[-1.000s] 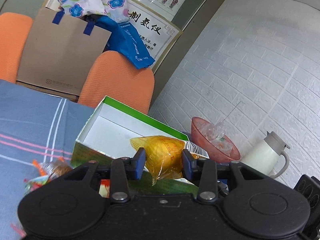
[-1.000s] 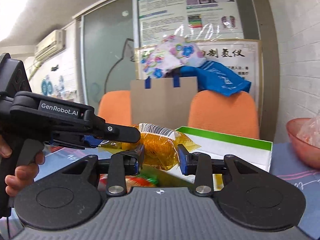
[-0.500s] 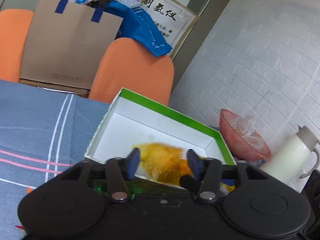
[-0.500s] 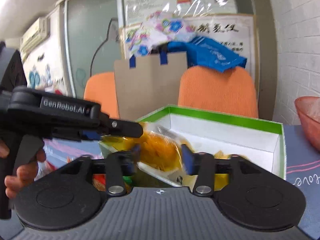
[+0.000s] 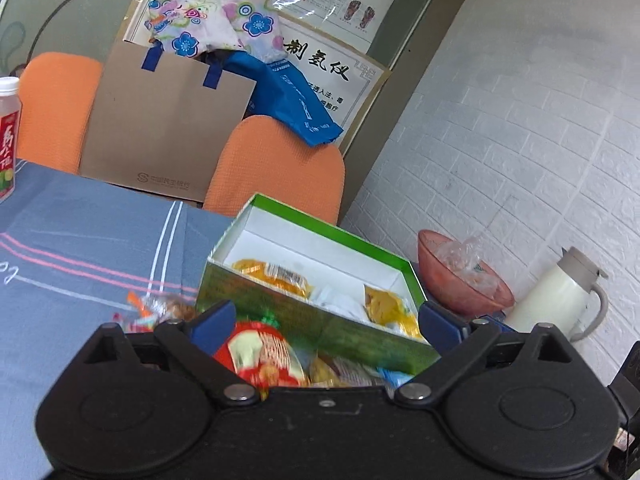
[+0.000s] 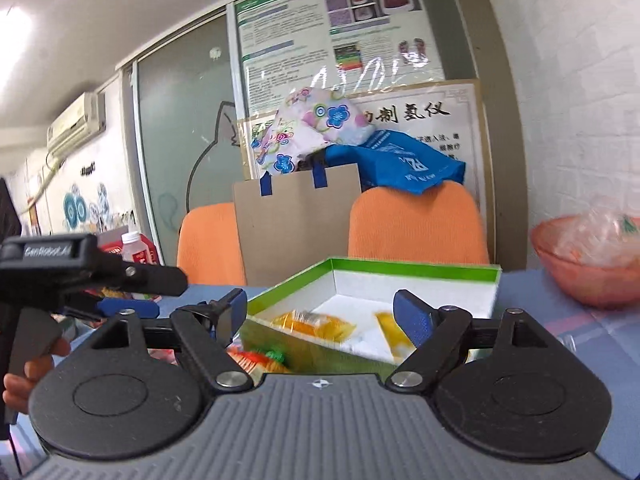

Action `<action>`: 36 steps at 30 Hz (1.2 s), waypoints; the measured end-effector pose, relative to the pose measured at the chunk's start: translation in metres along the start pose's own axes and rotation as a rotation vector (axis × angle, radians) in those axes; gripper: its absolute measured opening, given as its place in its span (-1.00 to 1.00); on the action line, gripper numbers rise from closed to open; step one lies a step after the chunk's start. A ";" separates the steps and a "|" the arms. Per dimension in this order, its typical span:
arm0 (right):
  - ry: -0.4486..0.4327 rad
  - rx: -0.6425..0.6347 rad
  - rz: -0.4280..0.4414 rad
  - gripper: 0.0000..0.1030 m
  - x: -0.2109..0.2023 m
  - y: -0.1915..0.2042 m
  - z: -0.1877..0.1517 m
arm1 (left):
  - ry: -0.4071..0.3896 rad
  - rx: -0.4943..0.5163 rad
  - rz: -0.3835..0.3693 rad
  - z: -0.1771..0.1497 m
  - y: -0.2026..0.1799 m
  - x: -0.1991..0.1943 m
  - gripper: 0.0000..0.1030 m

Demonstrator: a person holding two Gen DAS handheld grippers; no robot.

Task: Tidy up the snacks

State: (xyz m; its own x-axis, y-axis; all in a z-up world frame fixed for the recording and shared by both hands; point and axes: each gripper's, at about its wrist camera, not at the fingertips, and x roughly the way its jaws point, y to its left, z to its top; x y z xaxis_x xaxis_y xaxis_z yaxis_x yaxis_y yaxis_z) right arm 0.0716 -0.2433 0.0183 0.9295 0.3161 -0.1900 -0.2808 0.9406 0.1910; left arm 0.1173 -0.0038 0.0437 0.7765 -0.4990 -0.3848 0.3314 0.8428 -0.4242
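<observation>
Green box [image 5: 316, 322] w/ white inside sits open on the surface, on a blue-grey striped cloth [image 5: 92, 248]. Inside it: one yellow snack pack [image 5: 276, 274] w/ a barcode, lying toward the box's near-left corner, and a 2nd yellow pack [image 5: 390, 310] toward the right end; something pale between them, too blurred to ID. In the right wrist view the same two yellow packs [image 6: 314, 322] lie on the white floor of the box [image 6: 416, 270].

Outside the box, just in front of its near wall: a red snack bag [image 5: 262, 356], blurred, plus more wrappers beside it, and a small clear-wrapped snack [image 5: 168, 306] on the cloth to the left.

Left gripper [image 5: 324, 322]: jaws spread wide, blue pads well apart, nothing pinched; the box's near wall and the red bag show in the gap. Right gripper [image 6: 326, 316]: jaws also wide apart, holding nothing, box seen between the pads. In the right wrist view the left gripper [image 6: 128, 306] appears at the left edge w/ a hand [image 6: 28, 376] on its grip.

Right of the box: a pink bowl [image 5: 460, 284] w/ clear plastic in it, then a white jug [image 5: 556, 296] by the white brick wall. Far left edge: a bottle [image 5: 8, 140] w/ red label. Behind the surface: two orange chairs [image 5: 276, 168], a brown paper bag [image 5: 168, 128] between them, floral cloth and a blue bag [image 5: 292, 100] on top.
</observation>
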 end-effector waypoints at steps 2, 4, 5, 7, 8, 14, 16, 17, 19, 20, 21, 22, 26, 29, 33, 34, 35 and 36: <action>0.023 0.019 -0.014 1.00 -0.008 0.001 -0.008 | 0.012 -0.012 -0.007 -0.013 -0.001 -0.005 1.00; 0.056 0.019 -0.032 1.00 -0.015 0.003 -0.019 | 0.026 -0.036 -0.016 -0.027 -0.001 -0.009 1.00; 0.076 0.015 -0.039 1.00 -0.017 0.005 -0.024 | 0.032 -0.051 -0.021 -0.035 0.000 -0.010 1.00; 0.123 0.012 -0.045 1.00 -0.020 0.008 -0.036 | 0.052 -0.083 -0.031 -0.049 0.003 -0.012 1.00; 0.148 0.012 -0.041 1.00 -0.020 0.009 -0.041 | 0.068 -0.102 -0.036 -0.056 0.005 -0.012 1.00; 0.208 -0.051 -0.061 1.00 -0.010 0.018 -0.052 | 0.117 -0.119 -0.020 -0.068 0.009 -0.010 1.00; 0.198 -0.114 -0.064 1.00 -0.006 0.025 -0.049 | 0.107 -0.107 -0.032 -0.062 0.006 -0.008 1.00; 0.196 -0.160 -0.066 1.00 -0.003 0.028 -0.048 | 0.101 -0.095 -0.037 -0.058 0.005 -0.006 1.00; 0.203 -0.256 -0.084 1.00 0.006 0.037 -0.048 | 0.096 -0.076 -0.035 -0.050 0.003 0.002 1.00; 0.210 -0.298 -0.090 0.99 0.013 0.041 -0.048 | 0.100 -0.070 -0.031 -0.047 0.002 0.009 1.00; 0.215 -0.329 -0.088 0.88 0.017 0.043 -0.050 | 0.109 -0.071 -0.030 -0.044 0.002 0.016 1.00; 0.217 -0.351 -0.081 0.80 0.023 0.045 -0.051 | 0.122 -0.076 -0.032 -0.041 0.003 0.024 1.00; 0.240 -0.393 -0.070 -0.42 0.036 0.048 -0.055 | 0.165 -0.084 -0.034 -0.036 0.006 0.042 1.00; 0.207 -0.434 -0.018 -0.67 0.018 0.057 -0.057 | 0.160 -0.088 -0.037 -0.039 0.010 0.038 1.00; 0.232 -0.469 0.099 -0.86 -0.005 0.072 -0.065 | 0.167 -0.101 -0.032 -0.042 0.013 0.033 1.00; 0.247 -0.466 0.130 -0.87 -0.011 0.074 -0.068 | 0.169 -0.100 -0.031 -0.043 0.014 0.033 1.00; 0.263 -0.456 0.153 -0.87 -0.015 0.076 -0.071 | 0.172 -0.099 -0.030 -0.044 0.013 0.033 1.00; 0.279 -0.443 0.165 -0.87 -0.019 0.077 -0.074 | 0.176 -0.099 -0.030 -0.045 0.013 0.034 1.00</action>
State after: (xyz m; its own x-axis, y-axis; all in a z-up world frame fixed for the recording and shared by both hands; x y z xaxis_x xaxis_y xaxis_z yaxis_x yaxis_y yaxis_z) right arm 0.0150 -0.1676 -0.0346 0.7832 0.4278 -0.4512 -0.5470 0.8190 -0.1731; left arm 0.1233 -0.0188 -0.0119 0.6585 -0.5584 -0.5045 0.2918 0.8074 -0.5128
